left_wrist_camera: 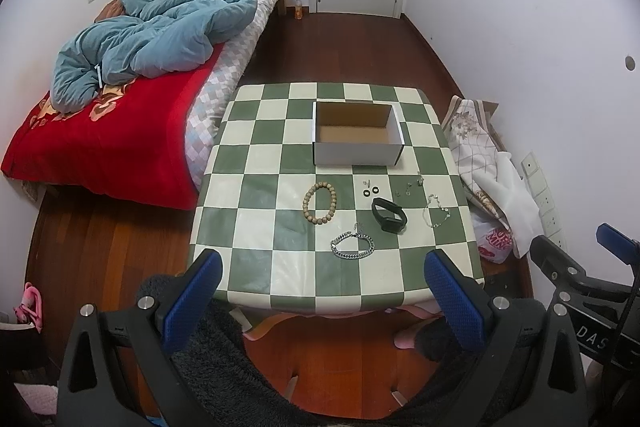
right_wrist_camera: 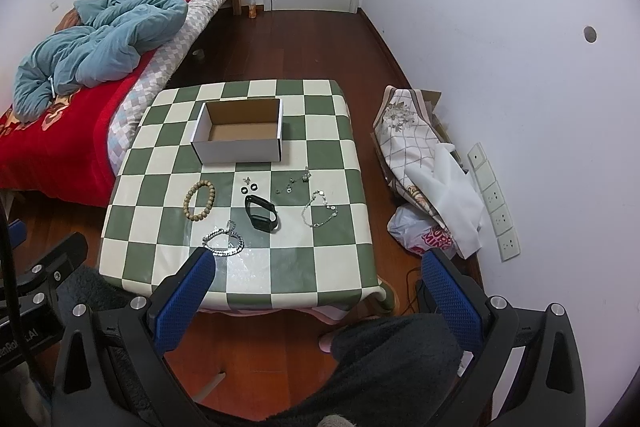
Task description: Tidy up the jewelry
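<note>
Table: we see a green-and-cream checkered table (left_wrist_camera: 280, 279) ahead of both sets of jaws.
Box: an open cardboard box (left_wrist_camera: 357, 151) sits farthest from our jaws.
Wooden bracelet: a bead bracelet (left_wrist_camera: 319, 202) lies nearer than the box, ahead of our left jaws.
Black rings: two small black rings (left_wrist_camera: 371, 191) lie just nearer than the box.
Black band: a black wristband (left_wrist_camera: 389, 214) lies just nearer than the rings.
Silver chain: a silver chain bracelet (left_wrist_camera: 352, 245) lies closest to our jaws.
Thin bracelet: a fine silver bracelet (right_wrist_camera: 319, 209) lies ahead of our right jaws, right of the band.
Small pieces: tiny silver pieces (right_wrist_camera: 294, 182) lie between box and fine bracelet; we cannot tell what kind.
</note>
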{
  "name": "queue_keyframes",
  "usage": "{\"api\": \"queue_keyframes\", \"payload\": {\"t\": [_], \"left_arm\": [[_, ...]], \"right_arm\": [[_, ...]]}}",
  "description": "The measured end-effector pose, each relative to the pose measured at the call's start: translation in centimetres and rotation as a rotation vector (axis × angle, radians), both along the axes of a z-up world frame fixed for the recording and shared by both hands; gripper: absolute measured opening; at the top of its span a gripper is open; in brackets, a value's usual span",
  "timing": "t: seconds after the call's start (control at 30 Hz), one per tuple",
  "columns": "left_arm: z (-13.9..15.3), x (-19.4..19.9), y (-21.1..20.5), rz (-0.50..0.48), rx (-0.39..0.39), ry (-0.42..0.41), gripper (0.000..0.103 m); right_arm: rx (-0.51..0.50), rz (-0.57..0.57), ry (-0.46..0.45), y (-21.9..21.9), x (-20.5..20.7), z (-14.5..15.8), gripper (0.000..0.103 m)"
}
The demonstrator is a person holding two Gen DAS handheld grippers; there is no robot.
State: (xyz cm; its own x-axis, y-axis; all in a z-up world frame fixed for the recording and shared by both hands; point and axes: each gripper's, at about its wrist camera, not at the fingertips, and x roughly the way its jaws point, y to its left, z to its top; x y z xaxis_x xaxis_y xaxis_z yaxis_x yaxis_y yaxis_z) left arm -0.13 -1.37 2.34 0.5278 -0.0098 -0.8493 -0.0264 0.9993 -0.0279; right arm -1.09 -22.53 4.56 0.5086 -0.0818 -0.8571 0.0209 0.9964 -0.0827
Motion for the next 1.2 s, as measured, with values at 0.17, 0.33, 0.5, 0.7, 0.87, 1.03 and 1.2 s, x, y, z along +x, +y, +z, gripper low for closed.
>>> {"api": "queue_keyframes", "payload": {"t": [0.17,0.33,0.5,0.7,0.87,1.03,1.2], "left_arm": [[0.2,-0.4,0.2,0.000,-0.002,-0.008,0.103],[0.2,-0.5,0.3,0.000,-0.003,-0.010,0.103],[0.3,-0.4,0.2,-0.001,-0.001,-0.011,0.103],[0.3,-0.6,0.2,-0.001,-0.004,-0.018,0.103],[0.4,-0.6,0.1,-0.002,-0.001,-0.017,0.103],[0.6,-0.6,0.3,0.002,-0.004,-0.020,0.103],[0.6,-0.7,0.4,0.002,-0.005,-0.021,0.103]], "right_arm": [[-0.001,0.000,-0.004,0.0,-0.1,0.3,0.103],[0.000,0.000,-0.006,0.0,-0.2,0.6,0.103],[0.002,0.002,-0.008,0.1,-0.2,0.6,0.103],[0.003,0.002,-0.012,0.0,-0.2,1.0,0.103],[0.002,0.005,-0.019,0.2,-0.3,1.5,0.103],[0.004,0.006,-0.018,0.3,-0.5,1.6,0.103],[0.007,0.007,-0.018,0.4,-0.5,1.7,0.103]]}}
